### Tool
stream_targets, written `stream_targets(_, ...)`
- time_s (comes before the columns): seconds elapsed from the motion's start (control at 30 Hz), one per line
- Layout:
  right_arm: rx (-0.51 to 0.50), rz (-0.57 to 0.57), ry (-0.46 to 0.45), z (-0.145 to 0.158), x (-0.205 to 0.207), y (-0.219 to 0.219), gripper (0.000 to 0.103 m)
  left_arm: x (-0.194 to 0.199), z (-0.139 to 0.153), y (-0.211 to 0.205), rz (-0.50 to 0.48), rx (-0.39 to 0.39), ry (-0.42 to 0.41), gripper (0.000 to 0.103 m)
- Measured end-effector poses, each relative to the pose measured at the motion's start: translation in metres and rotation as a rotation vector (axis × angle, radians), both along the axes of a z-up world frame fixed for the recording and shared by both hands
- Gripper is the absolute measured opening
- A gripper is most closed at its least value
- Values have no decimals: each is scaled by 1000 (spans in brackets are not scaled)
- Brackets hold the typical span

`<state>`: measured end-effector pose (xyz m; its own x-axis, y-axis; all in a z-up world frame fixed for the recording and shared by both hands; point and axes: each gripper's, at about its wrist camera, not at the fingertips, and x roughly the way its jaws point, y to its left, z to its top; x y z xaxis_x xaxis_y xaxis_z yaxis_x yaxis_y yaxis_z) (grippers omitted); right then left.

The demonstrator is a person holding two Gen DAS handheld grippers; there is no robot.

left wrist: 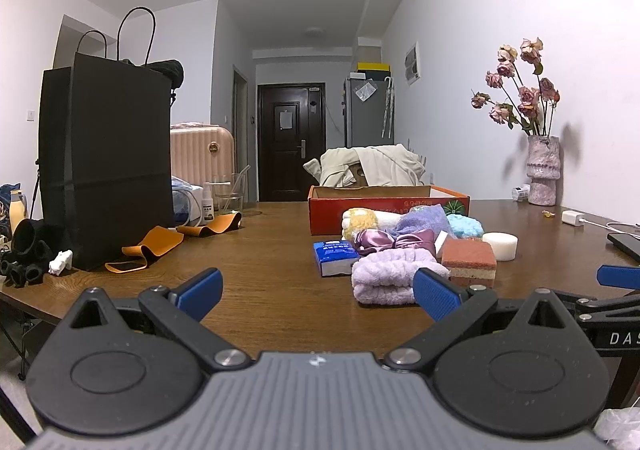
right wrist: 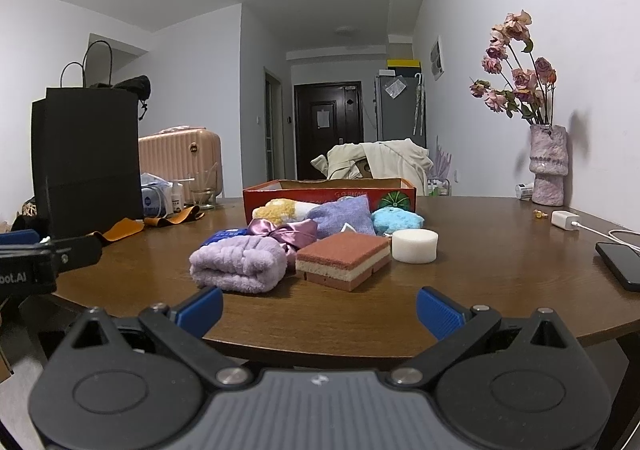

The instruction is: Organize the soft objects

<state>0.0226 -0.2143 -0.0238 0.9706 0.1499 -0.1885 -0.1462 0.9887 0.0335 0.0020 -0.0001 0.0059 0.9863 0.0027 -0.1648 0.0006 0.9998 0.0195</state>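
My left gripper (left wrist: 316, 296) and right gripper (right wrist: 318, 312) both gape, empty. On the table (right wrist: 500, 250): one towel (right wrist: 238, 264), one sponge (right wrist: 344, 260), one foam puck (right wrist: 415, 246), one box (right wrist: 328, 195) behind.

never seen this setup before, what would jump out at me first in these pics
First, the heap of soft things mid-table: a folded lilac towel in front, a layered reddish sponge on its right and a white foam puck beyond that, all before a red cardboard box. Next, the tall black paper bag at the table's left and the vase of dried roses by the right wall. Both claws hang open at the near edge, empty.
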Motion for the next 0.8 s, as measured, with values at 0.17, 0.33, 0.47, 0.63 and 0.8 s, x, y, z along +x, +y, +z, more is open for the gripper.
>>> stream_targets(0.17,0,-1,1,0,0,0,103,0,0,0,0,1,3,103)
stream_targets(0.33,-1,0,5,-1,0,1,103,0,-1,-1,-1,4,6,103)
stream_targets(0.47,0,-1,5,-1,0,1,103,0,-2,0,-1,4,6,103)
stream_targets(0.63,0,0,5,-1,0,0,103,1,-1,-1,-1,5,7,103)
stream_targets(0.8,-1,-1,8,-1,1,1,103,1,-2,-2,0,7,10,103)
